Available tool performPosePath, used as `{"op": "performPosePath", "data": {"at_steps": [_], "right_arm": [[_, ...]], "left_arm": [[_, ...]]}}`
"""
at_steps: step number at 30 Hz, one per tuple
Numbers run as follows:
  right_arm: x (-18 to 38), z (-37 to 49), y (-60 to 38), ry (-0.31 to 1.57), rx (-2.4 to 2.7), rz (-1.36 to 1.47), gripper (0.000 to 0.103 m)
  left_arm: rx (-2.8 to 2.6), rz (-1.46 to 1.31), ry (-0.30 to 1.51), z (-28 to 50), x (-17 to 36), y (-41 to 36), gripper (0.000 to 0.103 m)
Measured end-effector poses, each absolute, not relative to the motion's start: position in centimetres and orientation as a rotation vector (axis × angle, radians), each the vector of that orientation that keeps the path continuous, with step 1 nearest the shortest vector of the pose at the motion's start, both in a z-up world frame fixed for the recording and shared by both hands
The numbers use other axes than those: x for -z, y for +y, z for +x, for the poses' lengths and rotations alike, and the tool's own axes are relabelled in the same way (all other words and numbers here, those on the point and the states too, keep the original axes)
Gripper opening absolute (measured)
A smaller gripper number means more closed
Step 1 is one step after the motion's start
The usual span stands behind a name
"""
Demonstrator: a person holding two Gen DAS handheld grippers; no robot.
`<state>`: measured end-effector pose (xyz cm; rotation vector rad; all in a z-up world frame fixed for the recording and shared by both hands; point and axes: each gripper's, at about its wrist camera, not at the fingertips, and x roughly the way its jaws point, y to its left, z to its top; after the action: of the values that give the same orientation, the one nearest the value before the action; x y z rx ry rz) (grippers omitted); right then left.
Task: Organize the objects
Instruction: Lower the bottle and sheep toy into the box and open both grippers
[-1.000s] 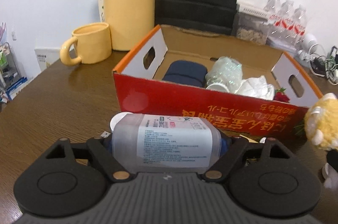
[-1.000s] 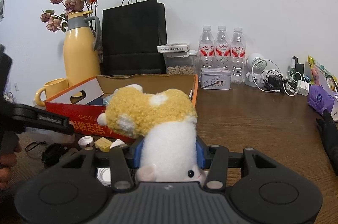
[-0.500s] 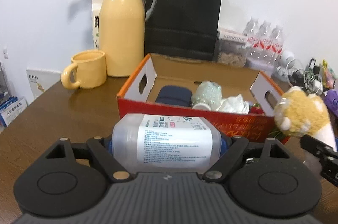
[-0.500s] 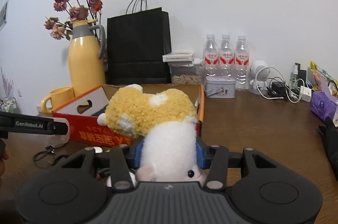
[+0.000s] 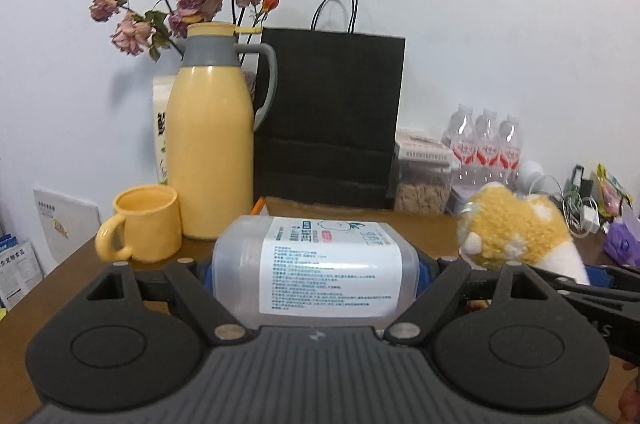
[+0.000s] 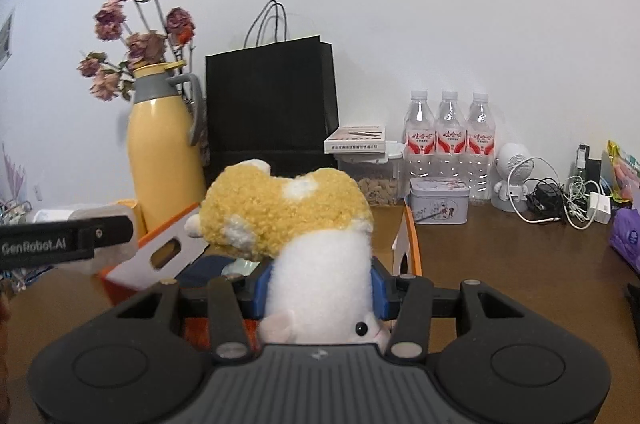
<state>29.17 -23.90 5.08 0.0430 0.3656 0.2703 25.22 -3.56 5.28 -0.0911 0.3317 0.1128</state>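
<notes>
Both grippers have risen since the earlier frames: the orange box that filled the left wrist view a second ago has dropped almost out of it, and the right wrist view now looks down over the box's near end.

Item 1 — translucent canister (image 5: 316,268), printed label facing up. Held crosswise in the left gripper (image 5: 316,270), fingers pinching its two ends, clear of the counter (image 5: 60,288). Judged light, rigid and smooth-walled; likely slippery, so an end-to-end grip suits it better than one on the curved flank.

Item 2 — plush toy (image 6: 320,256), yellow curly top, white body, face toward the camera. Right gripper (image 6: 320,290) fingers press into the white body from both sides. Judged very light and soft; it squashes under the grip, will not break, and is best taken by the thicker middle.

Item 3 — orange box (image 6: 160,256), open-topped, white inner flaps with hand slots. Sits on the counter below and ahead of the plush toy; a dark item shows inside. Judged the destination for both held things.

Surroundings — yellow jug (image 5: 210,152) with dried roses, yellow mug (image 5: 144,224), black paper bag (image 5: 332,112), water bottles (image 6: 450,140) and a small tin (image 6: 438,202) at the back.
</notes>
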Motion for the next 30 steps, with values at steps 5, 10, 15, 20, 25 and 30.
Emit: {"op": "performPosePath", "data": {"at_steps": [5, 10, 15, 20, 25, 30], "right_arm": [[-5.1, 33.5, -23.2, 0.394, -0.247, 0.065, 0.046], [-4.2, 37.6, -23.0, 0.449, -0.230, 0.082, 0.046], [-2.4, 40.8, -22.3, 0.506, -0.201, 0.076, 0.046], [-1.1, 41.4, -22.0, 0.541, -0.203, 0.056, 0.046], [-1.0, 41.5, -22.0, 0.552, -0.207, 0.047, 0.047], [-1.6, 41.0, -22.2, 0.546, -0.198, 0.055, 0.101]], "left_arm": [[-0.130, -0.114, 0.321, 28.5, -5.3, -3.3, 0.083], [-0.131, -0.112, 0.330, 31.9, -4.8, -3.3, 0.083], [-0.143, -0.098, 0.368, 35.1, -3.5, -3.4, 0.083], [-0.138, -0.070, 0.401, 36.1, -2.0, -3.5, 0.083], [-0.120, -0.050, 0.411, 36.0, -1.6, -3.8, 0.084], [-0.133, -0.068, 0.410, 35.7, -2.1, -3.4, 0.103]]}}
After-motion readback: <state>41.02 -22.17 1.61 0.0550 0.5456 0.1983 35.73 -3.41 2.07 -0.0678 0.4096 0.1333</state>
